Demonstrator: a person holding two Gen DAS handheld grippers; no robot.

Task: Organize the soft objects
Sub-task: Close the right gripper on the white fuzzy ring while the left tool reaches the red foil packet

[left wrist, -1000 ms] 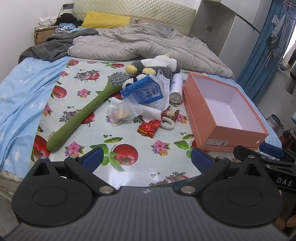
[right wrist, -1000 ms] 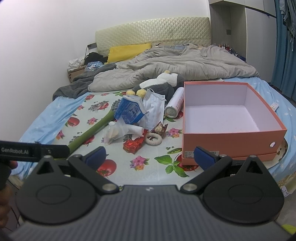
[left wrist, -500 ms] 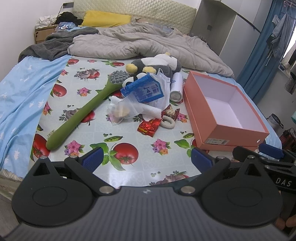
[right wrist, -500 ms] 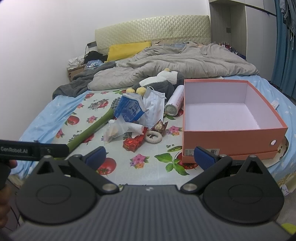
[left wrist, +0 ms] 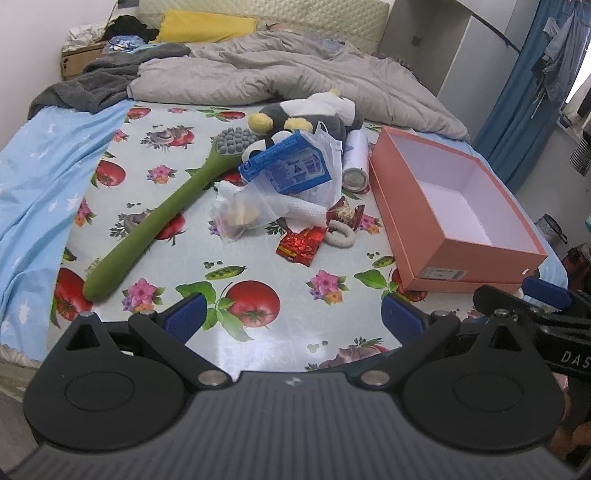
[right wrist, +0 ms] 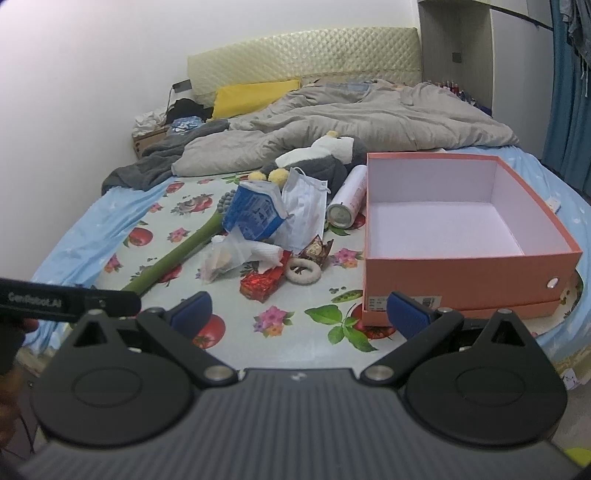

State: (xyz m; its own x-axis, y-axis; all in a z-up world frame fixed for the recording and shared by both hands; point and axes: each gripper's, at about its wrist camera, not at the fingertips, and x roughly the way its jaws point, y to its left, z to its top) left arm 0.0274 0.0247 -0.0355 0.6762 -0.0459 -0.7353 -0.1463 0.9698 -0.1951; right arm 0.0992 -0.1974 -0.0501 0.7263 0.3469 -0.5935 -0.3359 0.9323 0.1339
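A heap of items lies on a fruit-print cloth (left wrist: 236, 258) on the bed: a grey and white plush toy (left wrist: 314, 110) (right wrist: 321, 155), a white face mask (right wrist: 304, 203), a blue packet (left wrist: 288, 166) (right wrist: 255, 214), a clear bag (left wrist: 240, 214), a white ring (left wrist: 341, 236) (right wrist: 303, 270), red wrappers (left wrist: 301, 247) and a long green brush (left wrist: 162, 221). An empty orange box (left wrist: 476, 251) (right wrist: 461, 277) stands to the right. My left gripper (left wrist: 293, 317) and right gripper (right wrist: 299, 314) hover open near the bed's front edge, holding nothing.
A white spray can (left wrist: 354, 162) (right wrist: 347, 203) lies between the heap and the box. A grey duvet (left wrist: 295, 74), a dark blanket (left wrist: 99, 81) and a yellow pillow (left wrist: 207, 22) fill the far half. Blue curtains (left wrist: 524, 92) hang at the right.
Both grippers have tilted or risen slightly, so the heap and box sit a little lower in view. Nothing on the bed has moved.
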